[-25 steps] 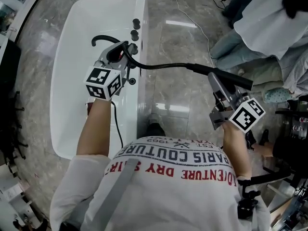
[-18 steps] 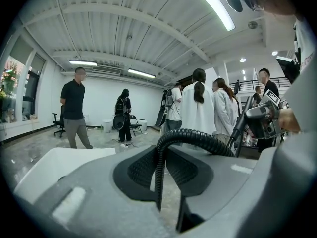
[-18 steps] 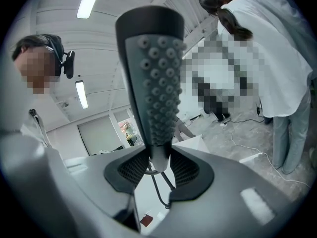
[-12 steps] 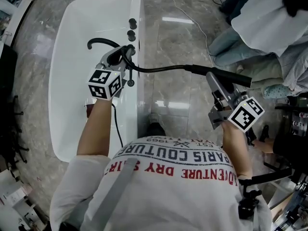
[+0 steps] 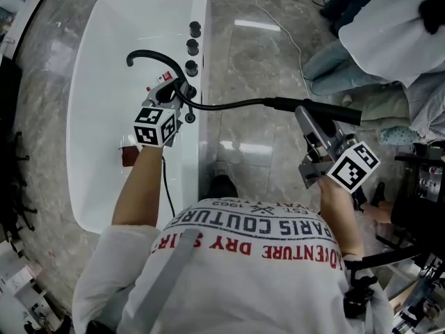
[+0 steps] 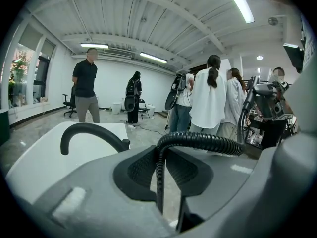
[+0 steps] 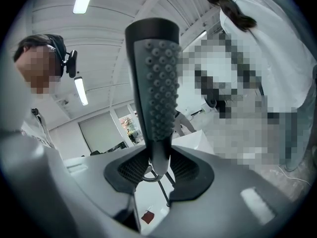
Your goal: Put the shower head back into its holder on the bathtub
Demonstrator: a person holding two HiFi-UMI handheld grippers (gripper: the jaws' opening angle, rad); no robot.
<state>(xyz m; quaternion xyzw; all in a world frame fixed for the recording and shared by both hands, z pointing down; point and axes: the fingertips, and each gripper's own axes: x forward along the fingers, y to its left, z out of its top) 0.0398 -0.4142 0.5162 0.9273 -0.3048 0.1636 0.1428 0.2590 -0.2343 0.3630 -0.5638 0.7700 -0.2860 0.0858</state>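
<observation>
Left gripper (image 6: 158, 175) on hose (image 6: 200, 142), right gripper (image 7: 158, 171) on showerhead (image 7: 156, 73)

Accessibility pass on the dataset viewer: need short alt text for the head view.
Seen from above, a person stands beside a white bathtub, holding a black shower head in the right gripper out over the marble floor. The left gripper clamps its black hose at the tub's rim, near the curved black faucet.

The bathtub (image 5: 104, 82) is glossy, the hose (image 5: 229, 105) ribbed, the shower head (image 7: 156, 83) matt and studded.
</observation>
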